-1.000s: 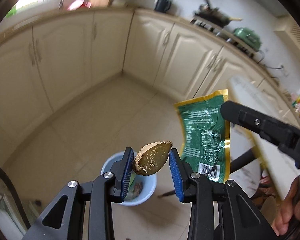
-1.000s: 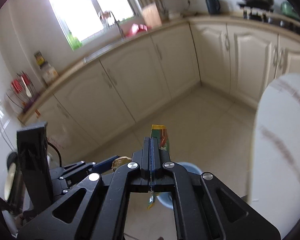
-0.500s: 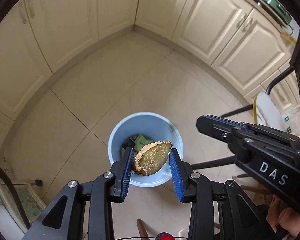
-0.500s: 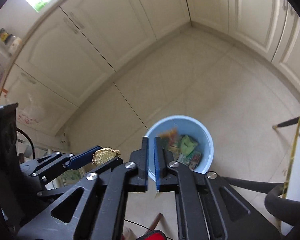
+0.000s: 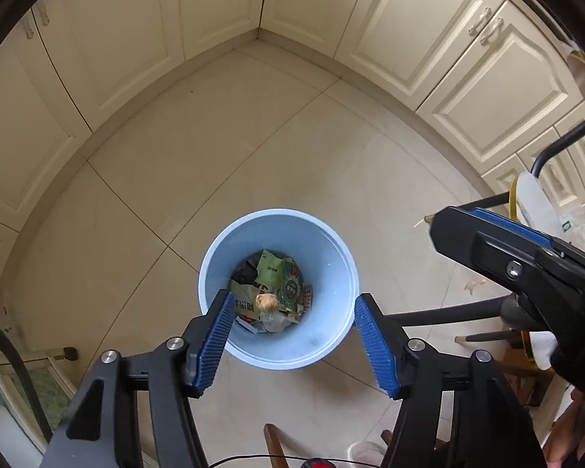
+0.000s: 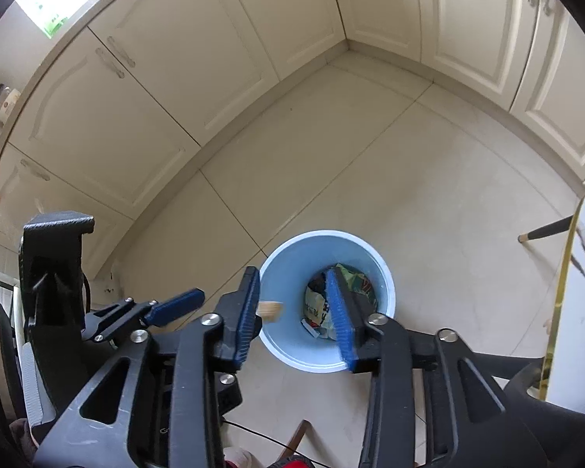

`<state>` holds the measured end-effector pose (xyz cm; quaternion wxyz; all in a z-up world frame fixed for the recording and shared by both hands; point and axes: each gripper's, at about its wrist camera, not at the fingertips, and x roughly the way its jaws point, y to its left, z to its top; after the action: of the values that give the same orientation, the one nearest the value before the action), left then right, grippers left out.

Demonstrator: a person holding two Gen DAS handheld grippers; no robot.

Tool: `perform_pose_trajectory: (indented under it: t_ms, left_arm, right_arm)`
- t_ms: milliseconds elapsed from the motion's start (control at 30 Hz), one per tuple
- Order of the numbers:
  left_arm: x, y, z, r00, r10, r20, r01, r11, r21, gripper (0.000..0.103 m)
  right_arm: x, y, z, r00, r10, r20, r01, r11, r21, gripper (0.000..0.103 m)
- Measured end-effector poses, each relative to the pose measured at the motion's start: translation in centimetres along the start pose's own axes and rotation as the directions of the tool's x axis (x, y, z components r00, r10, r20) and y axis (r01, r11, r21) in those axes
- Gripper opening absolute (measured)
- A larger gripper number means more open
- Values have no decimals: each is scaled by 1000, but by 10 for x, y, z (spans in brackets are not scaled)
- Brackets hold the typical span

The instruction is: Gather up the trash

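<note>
A light blue bin point(image 5: 331, 335) stands on the tiled floor, holding several wrappers point(image 5: 280, 277). A brown piece of ginger point(image 5: 267, 302) is in the bin on top of the wrappers; in the right wrist view the ginger point(image 6: 271, 309) shows in mid-air over the bin point(image 6: 288, 273). My left gripper point(image 5: 292, 341) is open and empty above the bin. My right gripper point(image 6: 294, 316) is open and empty above the bin too, and shows at the right in the left wrist view point(image 5: 487, 238).
Cream cabinets point(image 5: 409, 39) line the far walls. A white round table with a gold rim point(image 6: 577, 312) and dark chair legs point(image 5: 448, 314) are at the right. A wooden chair top point(image 5: 273, 444) is at the bottom edge.
Both grippers opened over the bin. The ginger dropped from my left gripper into the bin. The green wrapper left my right gripper and lies in the bin.
</note>
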<state>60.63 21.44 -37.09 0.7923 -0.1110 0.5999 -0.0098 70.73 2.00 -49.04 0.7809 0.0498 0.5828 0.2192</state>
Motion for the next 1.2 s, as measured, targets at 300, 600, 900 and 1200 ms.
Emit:
perform_pose_trajectory:
  t_ms: [300, 600, 900, 1200]
  left_arm:
    - [-73, 5, -20, 993, 47, 107, -37, 995, -92, 64]
    - [-216, -18, -71, 889, 151, 432, -100, 985, -138, 75]
    - [-334, -101, -153, 675, 132, 726, -113, 991, -76, 101]
    - [-380, -185, -251, 486, 81, 870, -150, 989, -7, 102]
  right_arm:
    - [-60, 29, 1, 996, -11, 89, 15, 999, -45, 61]
    - [-189, 74, -33, 947, -72, 314, 116, 985, -125, 96]
    - [-352, 90, -95, 811, -126, 571, 231, 966, -114, 103]
    - [-490, 103, -177, 673, -152, 723, 271, 961, -50, 103]
